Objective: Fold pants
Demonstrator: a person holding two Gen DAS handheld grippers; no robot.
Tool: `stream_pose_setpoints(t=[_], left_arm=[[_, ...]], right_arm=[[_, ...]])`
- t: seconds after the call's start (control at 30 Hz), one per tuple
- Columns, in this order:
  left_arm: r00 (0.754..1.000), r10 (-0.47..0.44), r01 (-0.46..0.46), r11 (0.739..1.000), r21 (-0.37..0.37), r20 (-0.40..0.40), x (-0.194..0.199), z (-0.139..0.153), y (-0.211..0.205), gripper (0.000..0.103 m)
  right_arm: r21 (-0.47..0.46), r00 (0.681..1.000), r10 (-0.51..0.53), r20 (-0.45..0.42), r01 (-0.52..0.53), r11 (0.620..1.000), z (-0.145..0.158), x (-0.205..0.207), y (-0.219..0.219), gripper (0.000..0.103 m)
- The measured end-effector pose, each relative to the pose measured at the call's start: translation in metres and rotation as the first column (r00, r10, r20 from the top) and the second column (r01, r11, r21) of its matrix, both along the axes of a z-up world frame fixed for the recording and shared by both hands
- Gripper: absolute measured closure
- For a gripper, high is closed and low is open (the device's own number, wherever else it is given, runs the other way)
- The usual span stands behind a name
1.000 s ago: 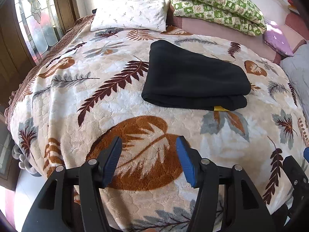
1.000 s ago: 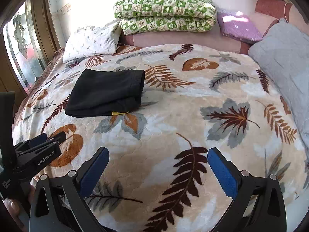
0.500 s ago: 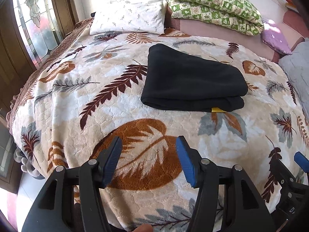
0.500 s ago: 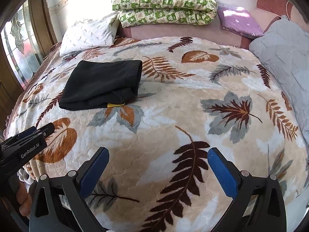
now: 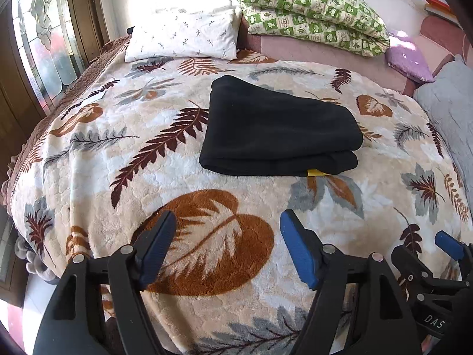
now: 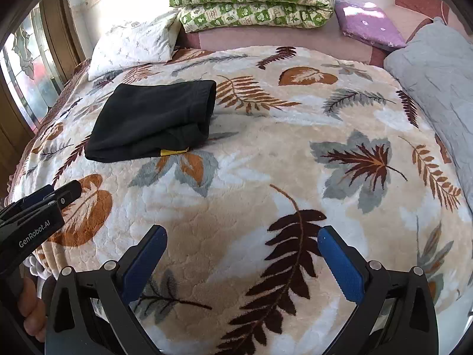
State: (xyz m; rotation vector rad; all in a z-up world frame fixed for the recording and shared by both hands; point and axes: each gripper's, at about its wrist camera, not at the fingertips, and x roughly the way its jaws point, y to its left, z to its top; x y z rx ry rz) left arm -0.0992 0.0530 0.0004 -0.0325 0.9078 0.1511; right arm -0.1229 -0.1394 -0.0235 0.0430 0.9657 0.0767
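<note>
Black pants [image 5: 278, 136] folded on leaf-print blanket [image 5: 165, 183], left gripper [image 5: 226, 227] just widened, empty, near pants, right gripper [image 6: 241, 244] wide apart, empty, beside it

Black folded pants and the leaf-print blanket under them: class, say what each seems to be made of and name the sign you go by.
Black pants: probably fleece or a thick knit; matte, soft rounded folds, no sheen.
Leaf-print blanket: likely plush synthetic fleece; fuzzy pile, embossed pebbled surface, slight sheen in the light.
</note>
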Motion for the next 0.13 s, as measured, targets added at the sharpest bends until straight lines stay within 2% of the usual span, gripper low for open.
stream_pose_setpoints(t=[0.13], left_arm=[[1.0,-0.002,0.002,1.0,-0.004,-0.002,0.0017,0.0013,0.0004,0.03]], right_arm=[[0.007,1.0,-0.004,-0.005,0.004,1.0,-0.0019,0.0016,-0.0005,0.0]])
